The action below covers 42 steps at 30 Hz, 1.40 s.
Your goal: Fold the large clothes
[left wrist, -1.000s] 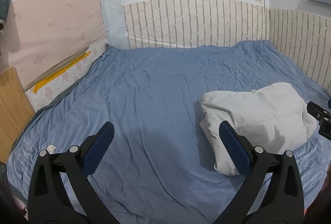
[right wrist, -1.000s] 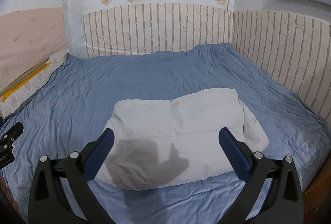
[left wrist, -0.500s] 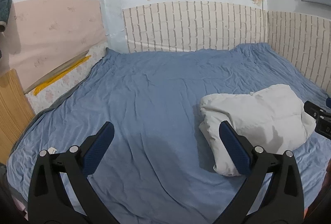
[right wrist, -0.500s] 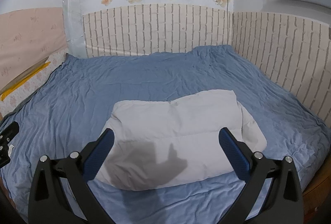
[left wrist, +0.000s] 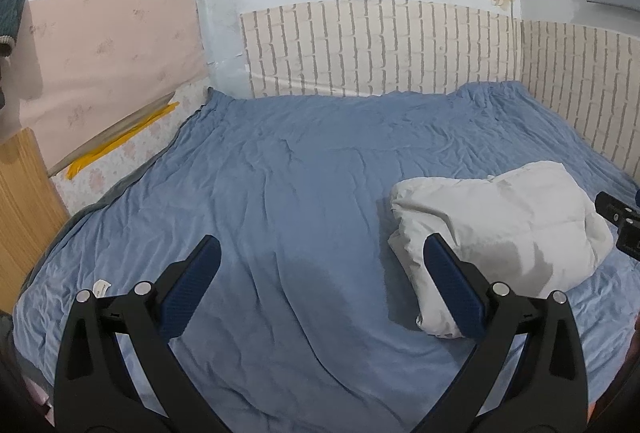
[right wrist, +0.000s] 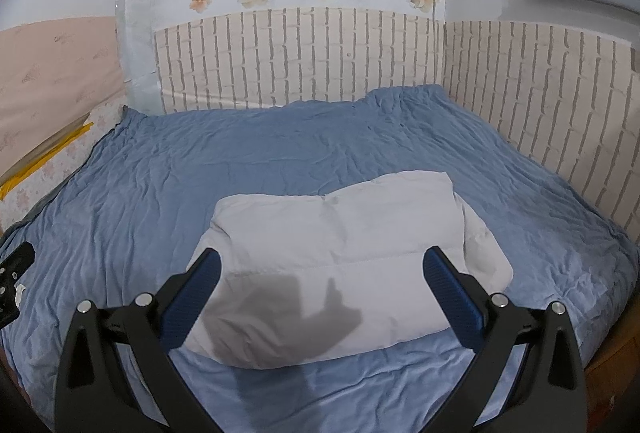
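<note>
White folded garment (right wrist: 340,257) on blue bedsheet (right wrist: 280,145)

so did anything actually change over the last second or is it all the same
Hardly anything. Both views drift slightly, as if the grippers eased back a little. The left gripper and right gripper stay open and empty. The folded white garment lies untouched on the blue bedspread.

folded white garment (left wrist: 500,225) on blue bedsheet (left wrist: 300,193)
</note>
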Each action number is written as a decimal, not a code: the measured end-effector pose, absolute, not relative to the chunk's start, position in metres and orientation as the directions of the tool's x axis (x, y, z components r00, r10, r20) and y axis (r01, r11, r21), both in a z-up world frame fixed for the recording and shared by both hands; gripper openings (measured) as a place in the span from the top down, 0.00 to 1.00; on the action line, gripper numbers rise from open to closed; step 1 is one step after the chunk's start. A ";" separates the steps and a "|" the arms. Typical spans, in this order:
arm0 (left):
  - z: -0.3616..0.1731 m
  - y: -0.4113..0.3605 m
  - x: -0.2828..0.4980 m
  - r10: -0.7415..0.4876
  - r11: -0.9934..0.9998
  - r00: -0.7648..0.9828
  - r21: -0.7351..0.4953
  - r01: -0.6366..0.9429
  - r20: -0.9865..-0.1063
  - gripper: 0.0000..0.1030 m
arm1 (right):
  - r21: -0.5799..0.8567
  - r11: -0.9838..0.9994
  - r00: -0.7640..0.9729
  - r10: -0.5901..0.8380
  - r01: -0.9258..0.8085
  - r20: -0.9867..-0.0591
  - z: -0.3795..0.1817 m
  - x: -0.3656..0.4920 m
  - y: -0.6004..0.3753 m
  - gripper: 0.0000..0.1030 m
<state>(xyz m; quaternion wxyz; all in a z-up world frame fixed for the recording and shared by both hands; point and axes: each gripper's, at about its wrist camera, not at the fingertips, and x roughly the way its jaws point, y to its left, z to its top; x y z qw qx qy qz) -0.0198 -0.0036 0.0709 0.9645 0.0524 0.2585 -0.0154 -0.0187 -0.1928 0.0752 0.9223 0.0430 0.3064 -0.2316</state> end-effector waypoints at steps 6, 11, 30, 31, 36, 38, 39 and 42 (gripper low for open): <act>0.070 -0.005 -0.023 0.006 0.994 0.865 0.094 0.047 -0.501 0.03 | -0.066 0.886 0.703 -0.408 0.460 -0.582 0.075 -0.019 -0.190 0.02; 0.069 -0.005 -0.019 0.007 0.994 0.863 0.096 0.049 -0.505 0.03 | -0.070 0.883 0.700 -0.414 0.465 -0.582 0.074 -0.018 -0.188 0.02; 0.067 -0.006 -0.019 0.016 0.995 0.860 0.096 0.038 -0.511 0.03 | -0.078 0.876 0.694 -0.430 0.477 -0.577 0.071 -0.017 -0.185 0.02; 0.067 -0.006 -0.019 0.017 0.995 0.860 0.096 0.037 -0.511 0.03 | -0.079 0.876 0.694 -0.429 0.476 -0.578 0.072 -0.017 -0.185 0.02; 0.067 -0.006 -0.017 0.016 0.994 0.859 0.098 0.039 -0.511 0.03 | -0.079 0.875 0.693 -0.431 0.478 -0.577 0.071 -0.017 -0.185 0.02; 0.067 -0.006 -0.018 0.017 0.994 0.859 0.098 0.038 -0.511 0.03 | -0.080 0.874 0.693 -0.432 0.479 -0.577 0.070 -0.017 -0.186 0.02; 0.067 -0.006 -0.018 0.017 0.994 0.859 0.099 0.039 -0.512 0.03 | -0.079 0.874 0.692 -0.432 0.479 -0.578 0.070 -0.017 -0.186 0.02; 0.067 -0.006 -0.017 0.020 0.994 0.860 0.102 0.038 -0.510 0.03 | -0.080 0.874 0.692 -0.433 0.480 -0.577 0.070 -0.017 -0.186 0.02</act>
